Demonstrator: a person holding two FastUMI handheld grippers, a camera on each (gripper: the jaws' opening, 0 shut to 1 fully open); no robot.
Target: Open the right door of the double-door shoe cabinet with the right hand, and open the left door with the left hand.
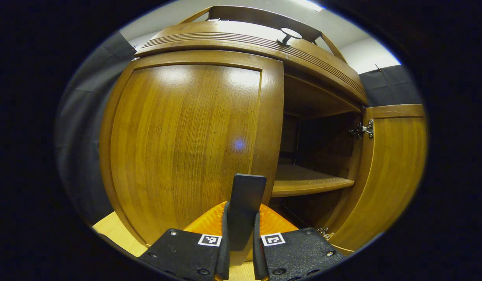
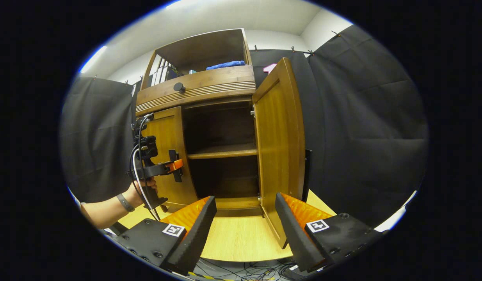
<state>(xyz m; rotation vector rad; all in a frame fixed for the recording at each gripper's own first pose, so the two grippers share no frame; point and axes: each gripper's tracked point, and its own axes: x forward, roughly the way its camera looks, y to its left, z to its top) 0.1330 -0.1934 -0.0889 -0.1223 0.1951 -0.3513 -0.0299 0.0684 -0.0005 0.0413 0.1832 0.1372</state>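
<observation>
Left claw (image 1: 241,218) pressed together at closed left door's (image 1: 186,148) edge; right claw (image 2: 244,218) spread.

No readable text, brand, number or sign anywhere. Only small square black-and-white coded markers, without letters or digits: two on the left gripper (image 1: 241,187) body, at (image 1: 209,239) and (image 1: 273,239), and two on the right gripper (image 2: 244,207) body, at (image 2: 173,230) and (image 2: 317,225).
</observation>
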